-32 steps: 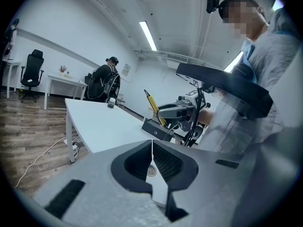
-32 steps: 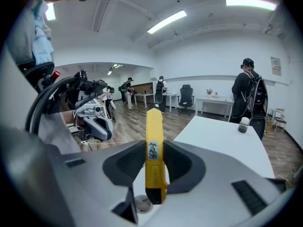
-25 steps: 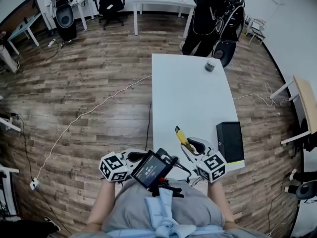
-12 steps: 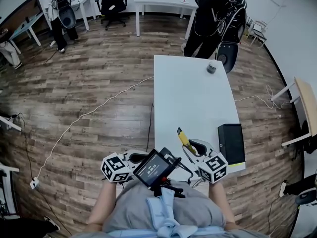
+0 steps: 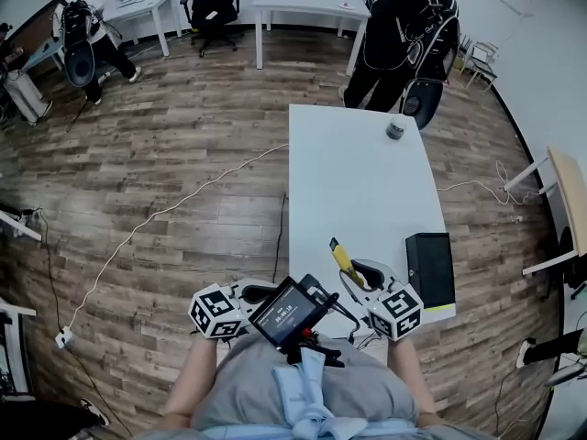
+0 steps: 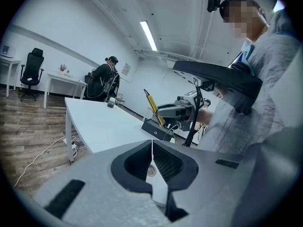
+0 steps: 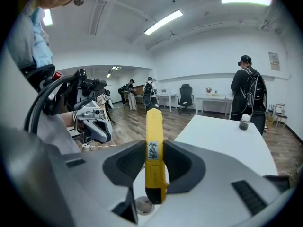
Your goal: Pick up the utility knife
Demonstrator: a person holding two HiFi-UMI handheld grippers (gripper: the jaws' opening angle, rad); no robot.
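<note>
Your right tongs (image 7: 154,144) are clamped on the yellow knife (image 7: 154,126), which stands up between the pads. It is held over the near end of the counter (image 5: 367,181) and looks clear of it. Your left tongs (image 6: 152,143) are closed and empty. The pickup looks done; nothing seems left.

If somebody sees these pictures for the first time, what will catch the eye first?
The yellow utility knife stands out first, clamped in the right gripper over the near end of the white table. Next come the black box at the table's right edge and a person in black standing beyond its far end.
</note>
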